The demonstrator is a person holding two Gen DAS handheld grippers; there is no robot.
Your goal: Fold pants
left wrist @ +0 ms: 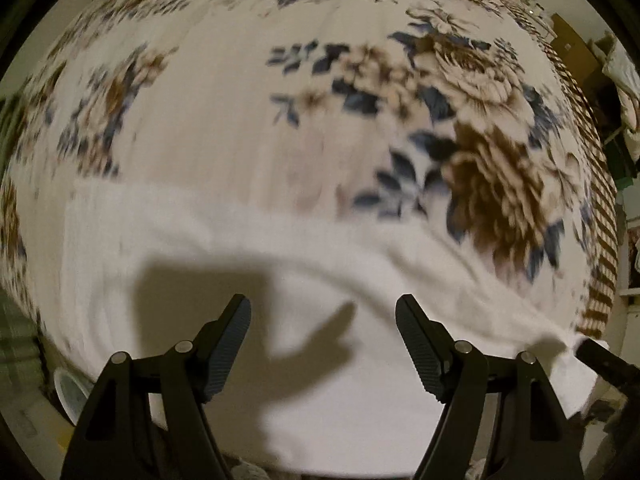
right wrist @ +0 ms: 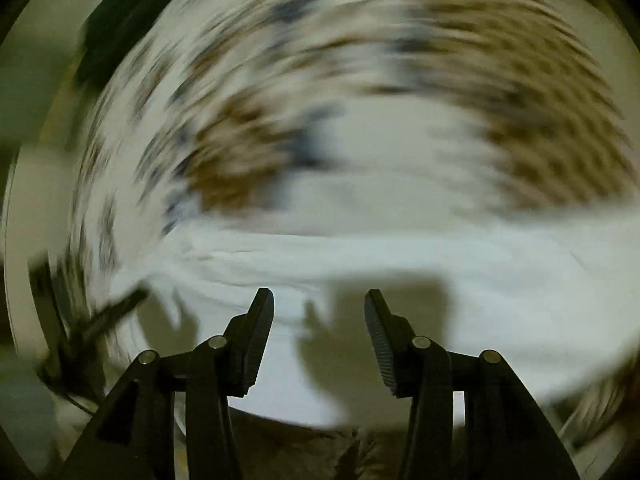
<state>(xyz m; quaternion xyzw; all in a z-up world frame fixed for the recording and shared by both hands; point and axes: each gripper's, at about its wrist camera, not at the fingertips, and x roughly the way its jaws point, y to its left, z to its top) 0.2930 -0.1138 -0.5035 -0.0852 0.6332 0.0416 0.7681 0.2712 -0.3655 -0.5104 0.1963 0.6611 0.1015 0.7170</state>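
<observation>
White pants (left wrist: 224, 248) lie spread across the near part of a floral bedspread (left wrist: 224, 120). My left gripper (left wrist: 323, 312) is open and empty above the white cloth, its shadow falling on it. In the right wrist view the pants (right wrist: 500, 280) form a white band across the lower half, heavily blurred. My right gripper (right wrist: 319, 304) is open and empty above the cloth. The other gripper's black tip (left wrist: 600, 354) shows at the right edge of the left wrist view, at the cloth's corner.
The bedspread has a brown striped border (left wrist: 600, 216) along its right edge. Cluttered shelves and boxes (left wrist: 580, 40) stand beyond the bed at the far right. A round white object (left wrist: 72, 396) sits low at the left, off the bed.
</observation>
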